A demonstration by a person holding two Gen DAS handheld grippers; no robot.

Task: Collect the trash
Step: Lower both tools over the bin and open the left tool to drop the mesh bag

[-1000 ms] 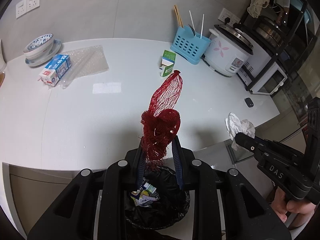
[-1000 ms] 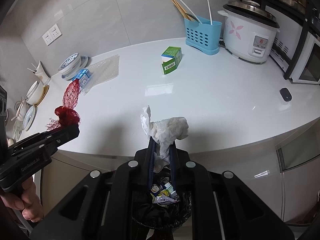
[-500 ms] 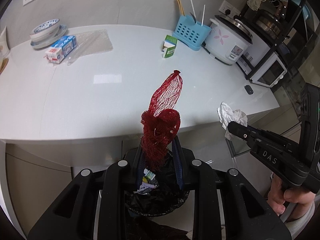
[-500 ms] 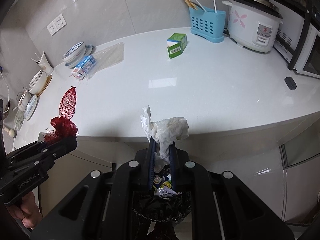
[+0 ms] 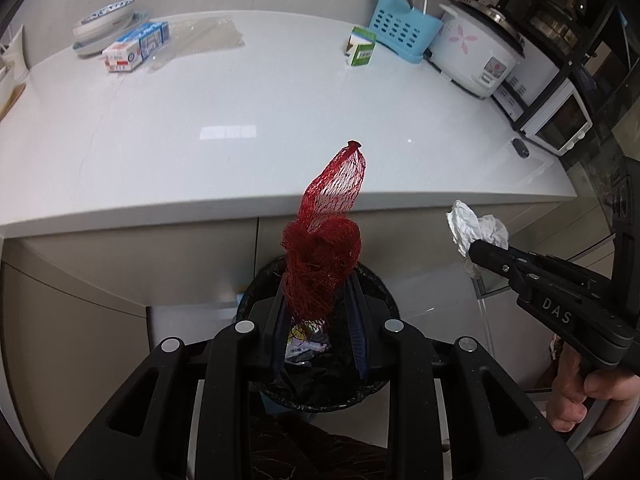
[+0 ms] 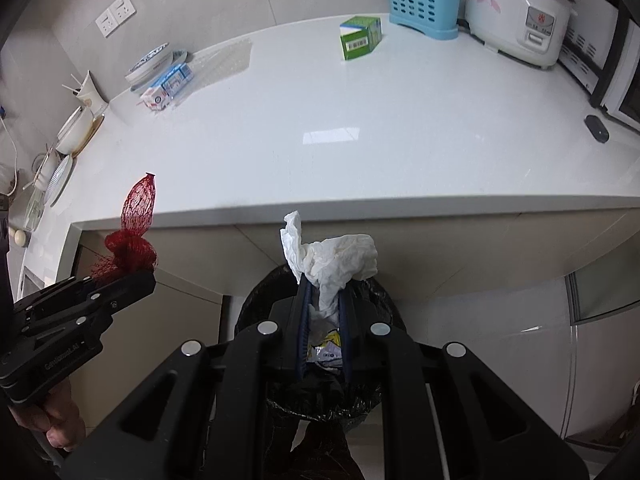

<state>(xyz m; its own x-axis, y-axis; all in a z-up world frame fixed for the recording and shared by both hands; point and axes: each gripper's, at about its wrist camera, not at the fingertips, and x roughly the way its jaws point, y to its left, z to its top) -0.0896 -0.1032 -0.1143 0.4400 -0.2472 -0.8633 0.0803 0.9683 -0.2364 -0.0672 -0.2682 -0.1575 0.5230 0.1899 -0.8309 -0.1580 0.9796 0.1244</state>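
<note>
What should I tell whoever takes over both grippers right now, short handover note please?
Left gripper: shut on the red mesh bag, above the black-lined trash bin.
Right gripper: shut on the crumpled tissue, also over the bin.
Done: both pieces picked up; the bin already holds wrappers.
Left: drop both, then the blue milk carton, plastic wrap and green carton on the counter.

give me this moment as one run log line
left gripper: shut on red mesh bag | right gripper: shut on crumpled tissue | both above trash bin | nothing dropped yet
</note>
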